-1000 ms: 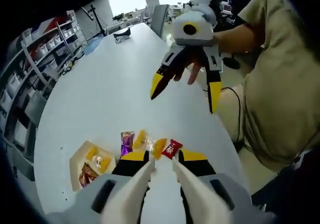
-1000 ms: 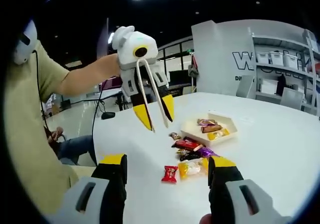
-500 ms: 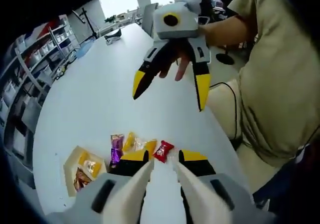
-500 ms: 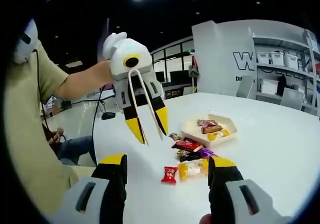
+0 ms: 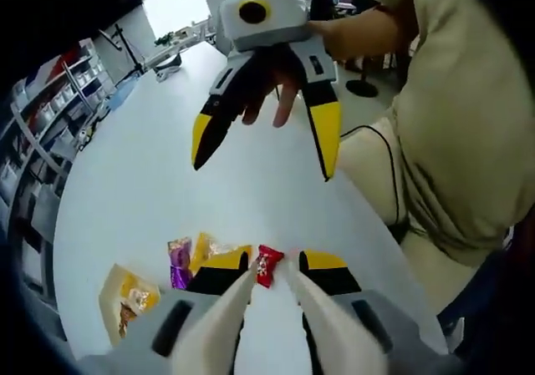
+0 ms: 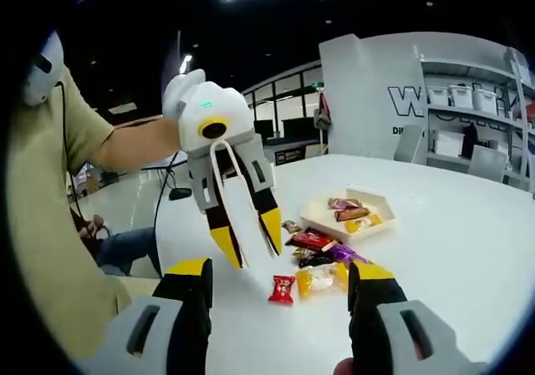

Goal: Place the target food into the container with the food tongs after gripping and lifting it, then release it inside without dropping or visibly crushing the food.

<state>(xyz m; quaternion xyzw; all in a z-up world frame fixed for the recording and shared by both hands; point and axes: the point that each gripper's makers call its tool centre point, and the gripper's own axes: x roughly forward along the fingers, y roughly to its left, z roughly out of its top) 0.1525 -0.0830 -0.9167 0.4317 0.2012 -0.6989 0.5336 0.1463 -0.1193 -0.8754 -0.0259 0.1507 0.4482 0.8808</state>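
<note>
Your left gripper (image 5: 269, 281) has its jaws drawn narrow around the white tongs (image 6: 242, 216), whose two arms run out between the yellow tips. From the right gripper view you see that gripper (image 6: 247, 245) hanging above the table (image 6: 468, 241) at about 10 o'clock from the candy pile, tongs pointing down, their ends apart and holding nothing.

Your right gripper (image 6: 280, 287) stands wide, jaws well apart and empty. In the left gripper view it hangs in the air (image 5: 263, 154) at 12 o'clock, above the table, with your hand (image 5: 280, 99) showing behind its jaws.

The red candy (image 6: 282, 289) lies on the table by itself, at 9 o'clock from the rest of the pile. In the left gripper view it sits (image 5: 267, 264) just ahead of the tong ends, between the two yellow tips; whether the tongs touch it, you cannot tell from here.

The other sweets (image 6: 322, 262) lie in a loose heap on the bare table: a yellow wrapper, a purple one, a dark red one and some smaller pieces. In the left gripper view the yellow and purple wrappers (image 5: 196, 254) sit at 9 o'clock from the red candy.

The tray (image 6: 380, 204) is white and shallow, beyond the heap at 1 o'clock in the right gripper view, with several wrapped pieces already in it. In the left gripper view it lies (image 5: 109, 287) at 8 o'clock, near the table's edge.
</note>
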